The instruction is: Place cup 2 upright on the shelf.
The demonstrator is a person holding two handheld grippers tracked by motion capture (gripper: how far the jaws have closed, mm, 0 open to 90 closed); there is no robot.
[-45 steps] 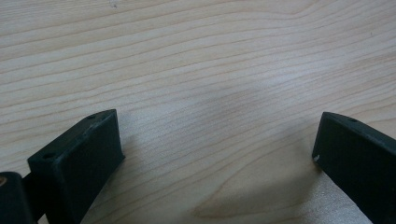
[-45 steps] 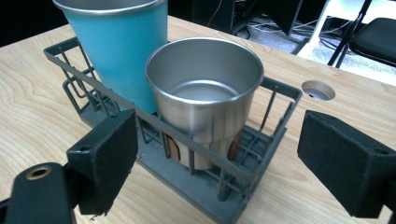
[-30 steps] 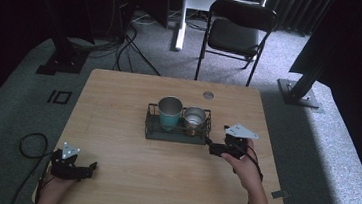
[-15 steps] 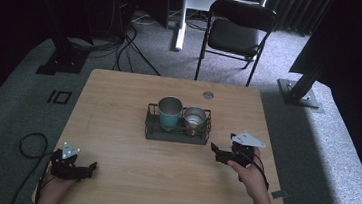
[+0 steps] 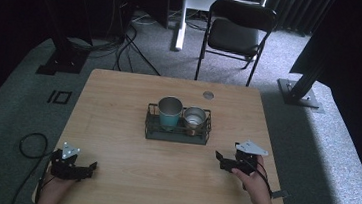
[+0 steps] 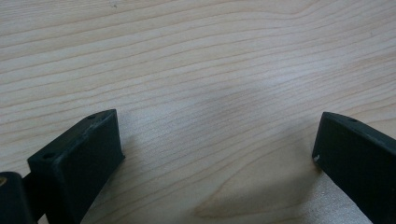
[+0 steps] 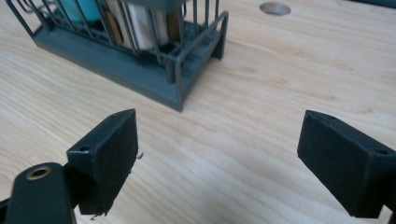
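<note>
Dark wire rack (image 5: 177,132) with teal metal cup (image 5: 169,113) and steel cup (image 5: 194,118) sits mid-worktop. Right gripper (image 7: 217,154) is spread wide, empty, near it; left gripper (image 6: 219,154) likewise at near-left corner. Rack could be nudged by 1 jaw on approach.

Wooden table (image 5: 118,106): pale, grain visible, rectangular. A small round metal grommet (image 5: 208,94) sits in the top near the far edge, right of centre.

Floor: grey carpet (image 5: 325,151), lit on the right, shadowed on the left.

Beyond the far edge stands a black folding chair (image 5: 235,34), seat facing the table. Just left of it is a white post (image 5: 181,16), upright.

Far left: black cables (image 5: 129,47) lie loose on the carpet, next to a dark stand base (image 5: 64,63). A square floor plate (image 5: 60,97) lies left of the table.

Far right: a grey stand foot (image 5: 300,93) rests flat on the carpet.
</note>
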